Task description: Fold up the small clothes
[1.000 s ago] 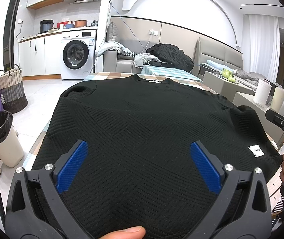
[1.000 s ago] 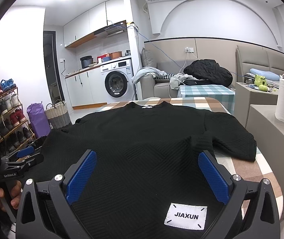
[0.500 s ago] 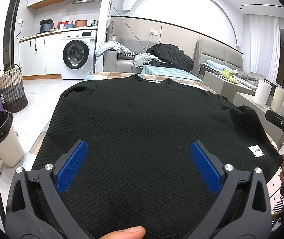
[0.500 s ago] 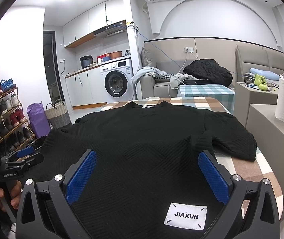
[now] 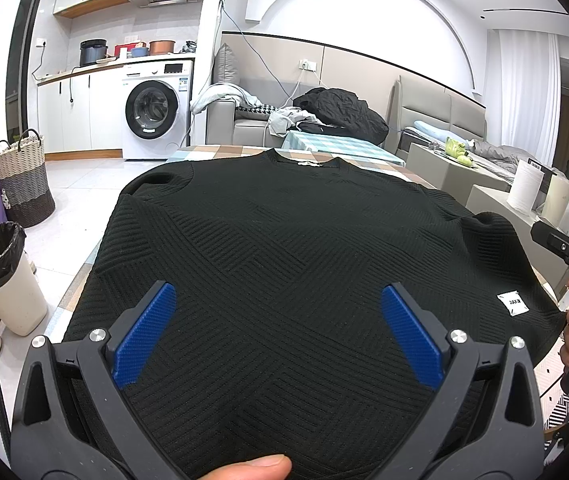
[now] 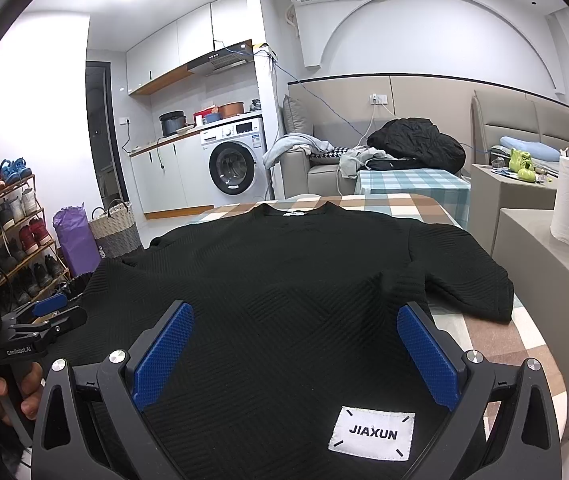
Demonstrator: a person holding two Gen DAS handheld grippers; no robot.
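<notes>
Black ribbed T-shirt (image 5: pixel 284 264) laid flat, unfolded.
Left gripper (image 5: pixel 278 334) and right gripper (image 6: pixel 294 354) are held spread above its hem; a hem pinch is judged next.

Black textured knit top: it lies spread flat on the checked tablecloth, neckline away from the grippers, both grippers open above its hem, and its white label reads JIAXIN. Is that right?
One detail is wrong. The white label on the black textured knit top reads JIAXUN, as the right wrist view shows. The rest holds: spread flat on the checked tablecloth, neckline away, left gripper and right gripper open above the hem.
</notes>
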